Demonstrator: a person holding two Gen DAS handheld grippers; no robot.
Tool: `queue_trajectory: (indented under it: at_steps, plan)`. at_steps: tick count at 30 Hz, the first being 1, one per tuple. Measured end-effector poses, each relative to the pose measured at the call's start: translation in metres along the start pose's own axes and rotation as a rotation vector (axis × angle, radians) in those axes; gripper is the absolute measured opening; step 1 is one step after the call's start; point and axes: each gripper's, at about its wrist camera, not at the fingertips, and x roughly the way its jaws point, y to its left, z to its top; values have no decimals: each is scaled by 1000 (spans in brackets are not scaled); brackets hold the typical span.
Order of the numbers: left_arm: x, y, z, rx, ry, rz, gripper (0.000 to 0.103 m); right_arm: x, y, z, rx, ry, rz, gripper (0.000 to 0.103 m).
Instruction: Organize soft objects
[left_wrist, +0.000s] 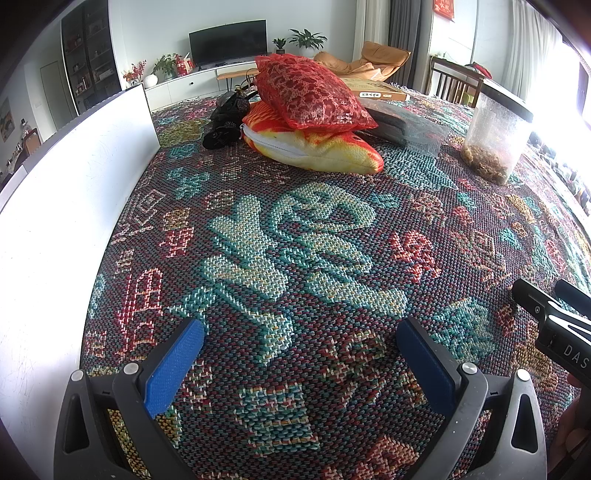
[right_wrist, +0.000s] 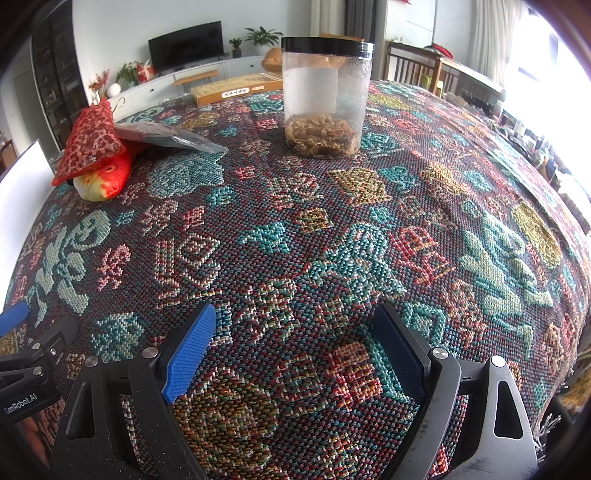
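Observation:
A red patterned cushion (left_wrist: 308, 94) lies stacked on an orange and yellow fish plush (left_wrist: 314, 146) at the far side of the woven tablecloth (left_wrist: 295, 251). Both show small at the left of the right wrist view, cushion (right_wrist: 92, 142) above plush (right_wrist: 105, 179). A black soft bundle (left_wrist: 225, 123) lies left of the plush. My left gripper (left_wrist: 301, 332) stands open over bare cloth, far short of the pile. My right gripper (right_wrist: 295, 325) is open too, nothing between its blue pads (right_wrist: 192, 350). Each gripper shows at the edge of the other's view.
A clear jar with a black lid (right_wrist: 327, 96) holding brown fibrous stuff stands at the far right. A grey plastic-wrapped pack (left_wrist: 406, 125) lies behind the plush. A flat yellow box (right_wrist: 236, 88) sits at the far edge. A white board (left_wrist: 74, 192) stands along the left.

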Motion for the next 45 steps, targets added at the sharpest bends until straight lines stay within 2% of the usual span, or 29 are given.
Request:
queue_trajectory:
  at_steps: [6,9,11,14,16,21,23,26,27,28,29,30,35,38,41,43,45]
  plan:
    - [0,-1,0,-1,2,0,103,0,0,0,0,0,0,89]
    - [-1,5,8,-13,45,-6,103,0,0,0,0,0,0,89]
    - [-7,12,22,-58,37,-32,103,0,0,1,0,0,0,89]
    - [-22,20,51,-125,-40,-82,103,0,0,1,1,0,0,89]
    - [-23,22,74,-136,-61,-100,103,0,0,1,1,0,0,89]
    - [-4,20,137,-119,-76,-73,103,0,0,1,1,0,0,89]
    - [9,14,161,-120,-56,-83,103,0,0,1,1,0,0,89]
    - [42,9,185,-113,13,-11,103,0,0,1,1,1,0,89]
    - [50,12,186,-133,23,-1,98,0,0,1,1,0,0,89]
    - [53,17,185,-165,18,-16,87,0,0,1,1,1,0,89]
    - [54,23,183,-196,17,-62,50,0,0,1,1,1,0,89]
    - [54,27,181,-214,29,-86,38,0,0,1,1,1,0,89]
    - [-5,37,153,-160,-7,-120,37,0,0,1,2,1,0,90]
    - [-46,39,123,-102,35,-164,37,0,0,1,2,1,-1,90]
    - [-67,38,83,-44,100,-192,37,0,0,1,2,1,-1,90]
    - [-66,35,54,-25,133,-181,41,0,0,1,2,1,-1,90]
    - [-54,33,28,-14,155,-158,56,0,0,0,2,0,-1,90]
